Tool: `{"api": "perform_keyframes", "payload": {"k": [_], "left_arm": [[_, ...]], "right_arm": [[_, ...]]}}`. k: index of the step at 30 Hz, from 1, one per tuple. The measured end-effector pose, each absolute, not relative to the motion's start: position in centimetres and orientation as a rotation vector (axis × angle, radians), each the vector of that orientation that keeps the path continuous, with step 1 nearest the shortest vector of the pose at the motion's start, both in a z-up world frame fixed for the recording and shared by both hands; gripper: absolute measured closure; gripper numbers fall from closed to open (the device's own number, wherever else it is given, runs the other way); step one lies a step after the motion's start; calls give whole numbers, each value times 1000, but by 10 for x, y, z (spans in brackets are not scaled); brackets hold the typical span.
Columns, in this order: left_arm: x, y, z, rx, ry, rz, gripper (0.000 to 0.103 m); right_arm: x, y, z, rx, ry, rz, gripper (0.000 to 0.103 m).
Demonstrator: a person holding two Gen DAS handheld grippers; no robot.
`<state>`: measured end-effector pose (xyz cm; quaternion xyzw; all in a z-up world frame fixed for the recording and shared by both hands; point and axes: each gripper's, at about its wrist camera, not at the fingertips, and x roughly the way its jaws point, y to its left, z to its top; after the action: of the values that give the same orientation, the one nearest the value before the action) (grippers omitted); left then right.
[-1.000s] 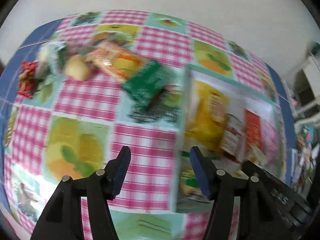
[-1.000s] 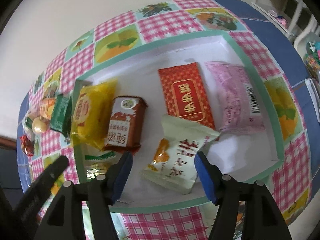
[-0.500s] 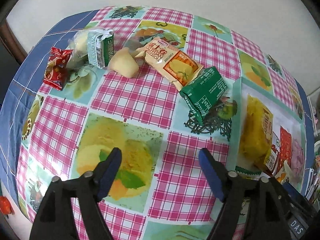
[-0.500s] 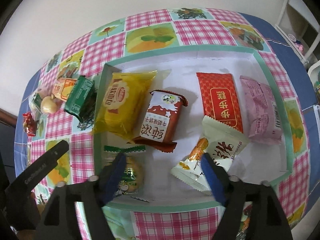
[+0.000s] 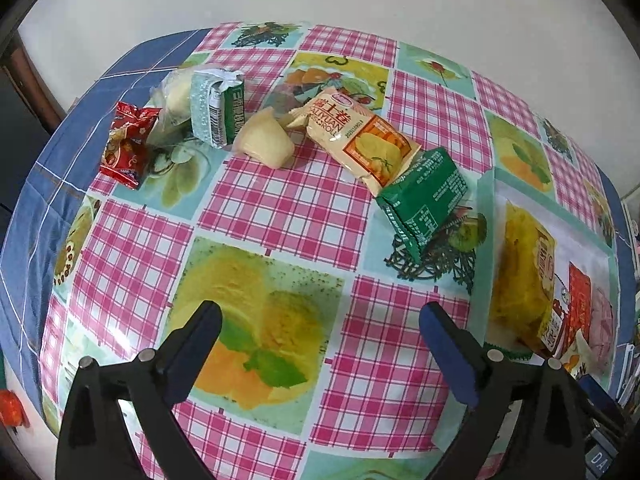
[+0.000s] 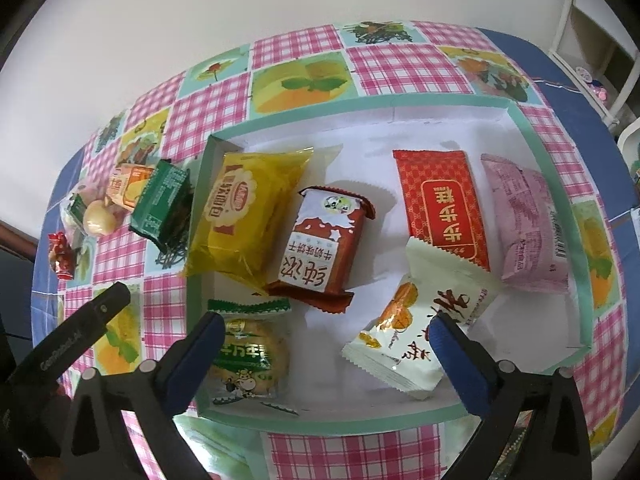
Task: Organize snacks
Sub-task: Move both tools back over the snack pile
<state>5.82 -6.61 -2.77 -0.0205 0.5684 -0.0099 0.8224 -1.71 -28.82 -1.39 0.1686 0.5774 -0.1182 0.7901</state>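
- Left gripper jaws opening, nothing between them, over bare tablecloth
- Right gripper jaws opening, empty, above tray
- Loose snacks lie far left; green packet leans near the tray wall, a careless pinch could shove it away
- Tray crowded: white packet overlaps red one, new drops may pile up

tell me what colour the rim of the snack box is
Mint green rim, white inside; clearest in the right wrist view.
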Motion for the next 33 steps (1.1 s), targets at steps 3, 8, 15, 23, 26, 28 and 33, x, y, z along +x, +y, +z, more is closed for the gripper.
{"api": "perform_keyframes", "payload": {"k": [3, 8, 15, 23, 26, 28, 33], "left_arm": [[59, -63, -27, -52, 1198, -20, 3], [62, -60, -22, -48, 1161, -10, 3], [68, -55, -5, -35, 1084, 32, 3], [72, -40, 4, -46, 1022, 110, 3], [76, -33, 5, -83, 1022, 110, 3], [81, -30, 6, -110, 1026, 97, 3], [97, -28, 8, -76, 1027, 35, 3]], "right_arm": [[-16, -287, -13, 386, 1214, -237, 0], [-14, -283, 0, 404, 1127, -209, 0], [-7, -277, 13, 400, 1080, -190, 0], [-3, -269, 15, 346, 1065, -210, 0], [-1, -262, 19, 300, 1046, -218, 0], [0, -256, 22, 263, 1034, -213, 0], [15, -246, 20, 237, 1063, -228, 0]]}}
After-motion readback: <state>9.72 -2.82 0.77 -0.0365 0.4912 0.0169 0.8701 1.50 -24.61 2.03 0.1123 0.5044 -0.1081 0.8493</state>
